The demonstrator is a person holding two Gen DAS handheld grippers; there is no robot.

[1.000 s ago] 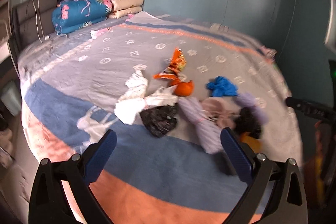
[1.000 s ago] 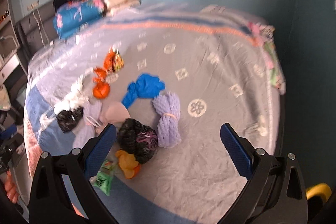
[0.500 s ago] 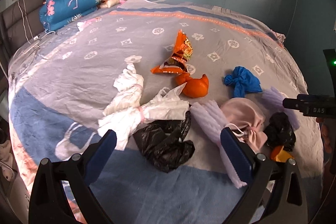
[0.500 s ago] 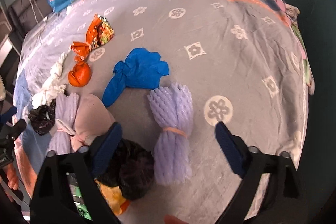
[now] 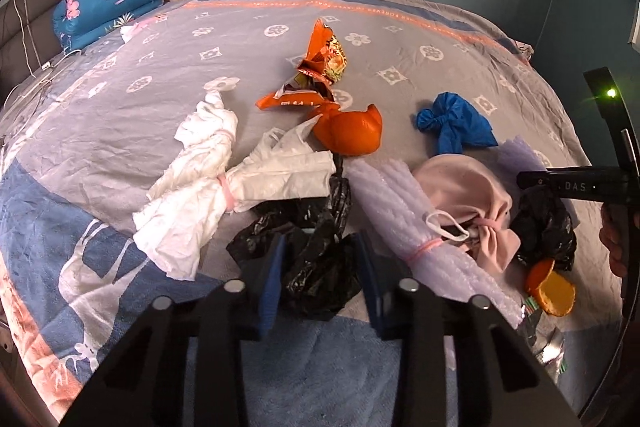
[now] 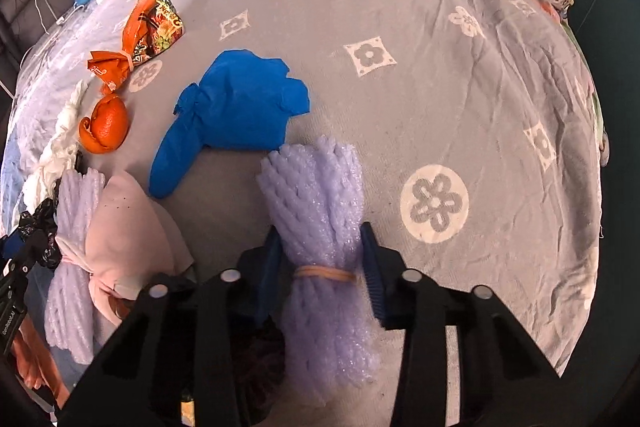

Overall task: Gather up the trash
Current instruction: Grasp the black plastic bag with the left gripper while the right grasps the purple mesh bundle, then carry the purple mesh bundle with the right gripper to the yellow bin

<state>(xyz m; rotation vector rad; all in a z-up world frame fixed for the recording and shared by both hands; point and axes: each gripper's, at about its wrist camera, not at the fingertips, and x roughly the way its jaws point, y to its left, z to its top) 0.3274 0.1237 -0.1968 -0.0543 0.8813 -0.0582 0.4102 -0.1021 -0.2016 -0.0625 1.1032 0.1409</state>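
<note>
The black bag (image 5: 320, 263) partly hides behind the left gripper (image 5: 320, 267), whose fingers have just closed on it. The right gripper (image 6: 322, 267) likewise closed, clamping the lilac foam bundle (image 6: 320, 211) on the bed (image 6: 480, 107).

On the bed (image 6: 500, 99), the knotted bag (image 6: 240, 107) lies behind the foam bundle (image 6: 320, 211) (peel (image 6: 106, 125) further left).

Grey bedspread (image 6: 400, 107) shows white flowers; blue bag (image 6: 240, 107), orange peel (image 6: 106, 131), lavender foam bundle (image 6: 320, 211), black bag (image 5: 316, 267).
</note>
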